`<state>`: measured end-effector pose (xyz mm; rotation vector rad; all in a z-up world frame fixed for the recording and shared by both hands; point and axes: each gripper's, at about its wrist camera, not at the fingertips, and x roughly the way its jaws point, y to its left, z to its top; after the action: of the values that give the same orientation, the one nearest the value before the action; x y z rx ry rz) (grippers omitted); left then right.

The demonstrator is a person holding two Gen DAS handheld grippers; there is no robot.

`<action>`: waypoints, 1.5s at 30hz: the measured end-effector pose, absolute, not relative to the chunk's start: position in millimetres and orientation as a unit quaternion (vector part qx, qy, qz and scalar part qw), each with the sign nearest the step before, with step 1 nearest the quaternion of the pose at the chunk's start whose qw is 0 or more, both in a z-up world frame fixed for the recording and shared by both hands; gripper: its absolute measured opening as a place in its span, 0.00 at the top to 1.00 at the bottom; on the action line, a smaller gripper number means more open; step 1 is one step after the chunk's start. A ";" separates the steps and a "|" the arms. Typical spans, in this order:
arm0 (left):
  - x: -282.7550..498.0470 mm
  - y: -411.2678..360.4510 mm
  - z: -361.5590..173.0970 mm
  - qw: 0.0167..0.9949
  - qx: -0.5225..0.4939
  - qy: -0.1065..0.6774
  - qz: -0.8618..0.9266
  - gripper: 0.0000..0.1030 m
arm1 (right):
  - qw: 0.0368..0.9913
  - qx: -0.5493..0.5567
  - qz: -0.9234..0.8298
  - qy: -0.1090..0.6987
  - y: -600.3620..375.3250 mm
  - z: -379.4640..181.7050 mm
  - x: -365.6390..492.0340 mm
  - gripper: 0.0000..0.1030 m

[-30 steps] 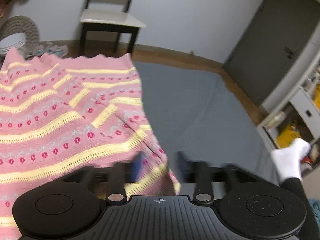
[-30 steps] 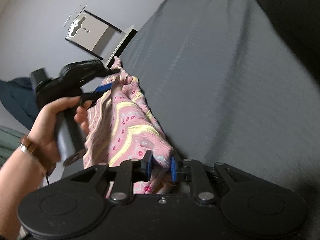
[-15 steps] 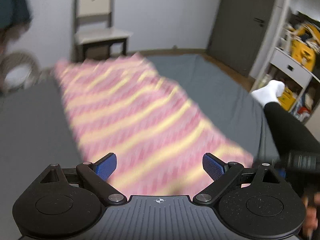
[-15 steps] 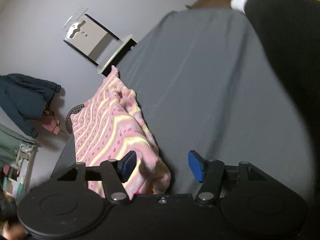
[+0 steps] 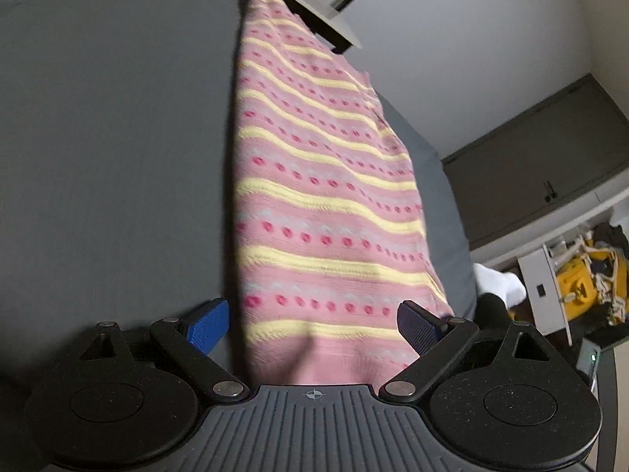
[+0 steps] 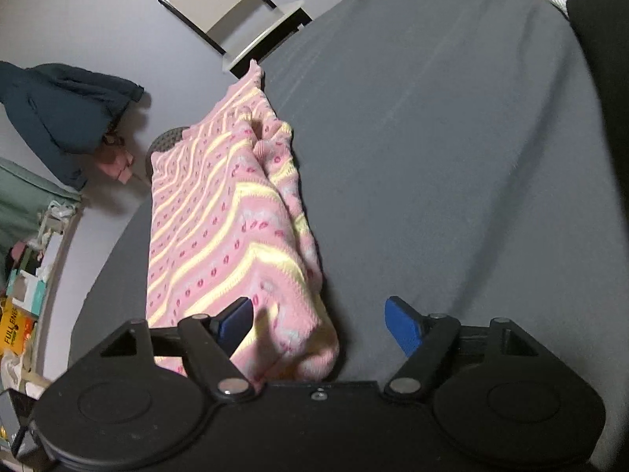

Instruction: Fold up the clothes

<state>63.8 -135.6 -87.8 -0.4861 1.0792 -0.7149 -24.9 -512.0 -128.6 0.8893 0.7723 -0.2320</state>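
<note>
A pink knitted garment (image 5: 322, 196) with yellow stripes and red dots lies folded lengthwise on the grey bed (image 5: 110, 149). Its near end runs under my left gripper (image 5: 312, 326), which is open with the blue pads wide apart above the cloth. In the right wrist view the same garment (image 6: 220, 232) lies on the bed (image 6: 452, 157) with a thick folded edge along its right side. My right gripper (image 6: 320, 324) is open too. Its left pad (image 6: 236, 320) hovers over the garment's near corner and its right pad is over bare sheet.
A chair (image 6: 243, 19) stands beyond the far end of the bed. A person's black-clad leg (image 6: 601, 51) with a white sock (image 5: 499, 285) lies along the bed's right side. A dark jacket (image 6: 59, 114) hangs on the wall, shelves with clutter (image 5: 582, 283) stand nearby.
One second ago both grippers were shut on the garment and held it up. They have since opened and let it go, and it now lies flat on the bed.
</note>
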 end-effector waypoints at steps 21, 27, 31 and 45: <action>56.8 -121.9 -102.9 0.759 -0.293 0.482 -0.326 0.96 | 0.775 0.529 -0.006 0.346 -503.0 -142.6 -30.3 0.84; 52.2 -87.6 -60.9 0.768 -0.234 0.484 -0.349 0.96 | 0.769 0.507 0.056 0.386 -475.3 -114.7 -47.8 0.85; 35.1 -65.2 -38.0 0.759 -0.202 0.507 -0.356 0.96 | 0.760 0.486 0.083 0.424 -442.5 -97.3 -69.9 0.85; -4.9 -58.5 -34.7 0.755 -0.006 0.586 -0.294 0.91 | 0.780 0.342 0.051 0.521 -380.6 -73.0 -97.9 0.42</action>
<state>-4.9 -58.5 -34.7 -0.0127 1.2774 -0.6412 -97.9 -380.6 -73.0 0.7398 1.1263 0.1093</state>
